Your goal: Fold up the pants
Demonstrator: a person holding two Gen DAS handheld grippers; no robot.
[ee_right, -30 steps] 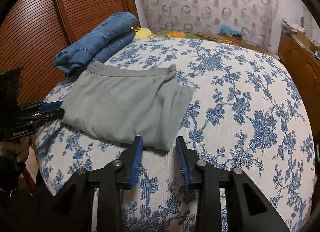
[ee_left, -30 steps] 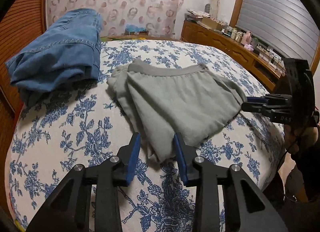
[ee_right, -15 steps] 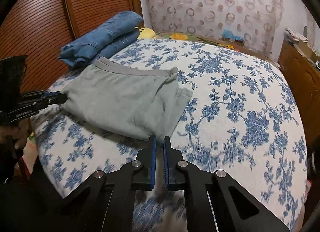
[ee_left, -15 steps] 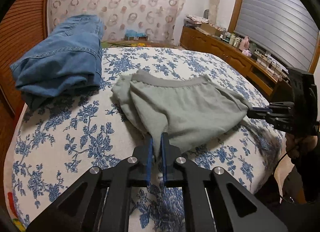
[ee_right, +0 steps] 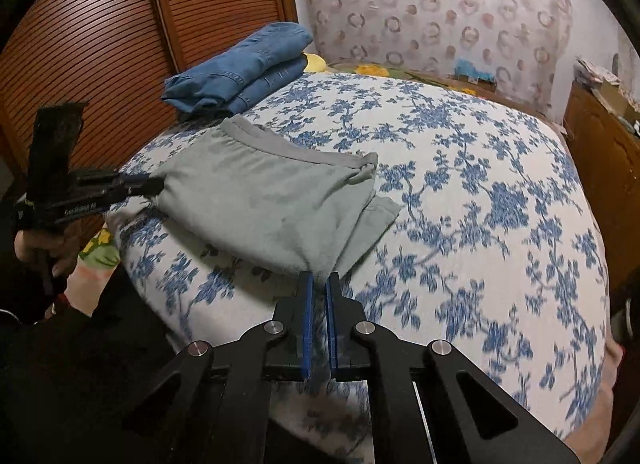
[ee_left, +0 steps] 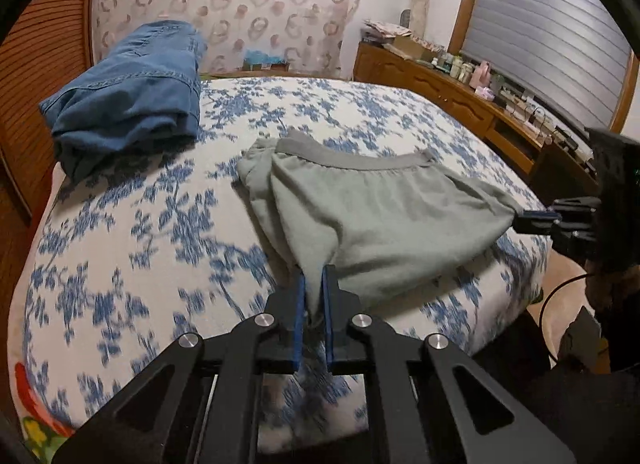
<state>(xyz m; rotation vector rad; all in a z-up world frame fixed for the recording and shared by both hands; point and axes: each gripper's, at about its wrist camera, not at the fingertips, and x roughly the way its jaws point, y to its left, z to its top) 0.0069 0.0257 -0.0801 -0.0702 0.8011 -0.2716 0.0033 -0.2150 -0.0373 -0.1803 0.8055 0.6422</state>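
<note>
Folded grey-green pants (ee_left: 368,216) (ee_right: 264,200) lie on the blue-flowered bed cover, waistband on the far side. My left gripper (ee_left: 314,284) is shut on the pants' near left corner, cloth pinched between its blue pads. In the right wrist view that same left gripper (ee_right: 154,185) shows at the left, clamped on the cloth edge. My right gripper (ee_right: 319,284) is shut on the near right corner, and appears at the right of the left wrist view (ee_left: 520,220), gripping the cloth. The near edge is pulled taut and slightly raised.
Folded blue jeans (ee_left: 128,100) (ee_right: 240,68) sit at the bed's far left by a slatted wooden door (ee_right: 100,36). A wooden dresser (ee_left: 460,96) with small items runs along the right. The bed cover (ee_right: 480,192) spreads wide to the right of the pants.
Both grippers went from open around the pants' near corners to shut on them, then drew back toward the bed's near edge, pulling the cloth along.
</note>
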